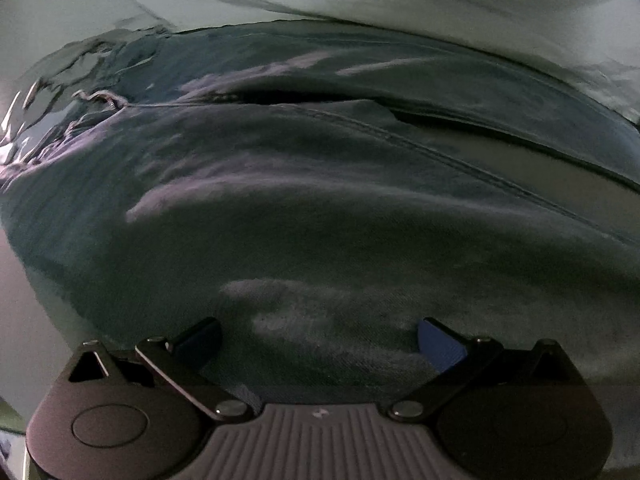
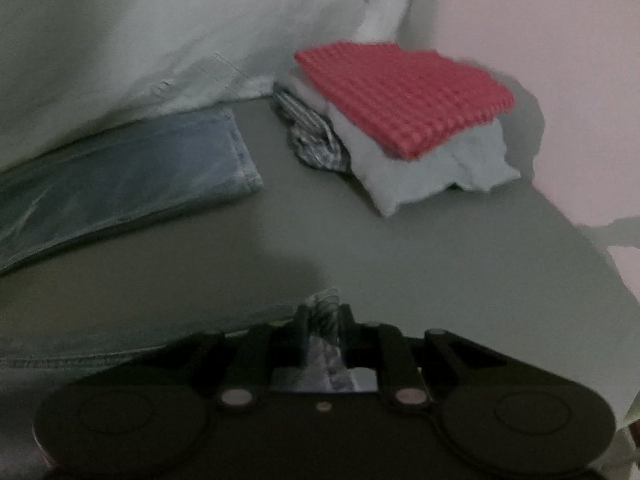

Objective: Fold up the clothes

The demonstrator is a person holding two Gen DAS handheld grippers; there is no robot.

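The jeans (image 1: 320,200) are spread across the grey surface (image 2: 400,248) and fill nearly the whole left wrist view. The left gripper (image 1: 320,340) is held low over the denim with its jaws set wide and nothing between them, probably so the cloth can be pinned or taken at a fold line. The right gripper (image 2: 323,320) is clamped narrow on a hem of the jeans, likely so a leg can be carried over. In the right wrist view the other leg end (image 2: 132,168) is seen lying flat against a pale sheet (image 2: 160,40). Beyond it a stack is parked: a red textured cloth (image 2: 404,92) on a white garment (image 2: 432,168), a striped piece (image 2: 312,136) tucked beside. That stack sits near the fold path and could be brushed.
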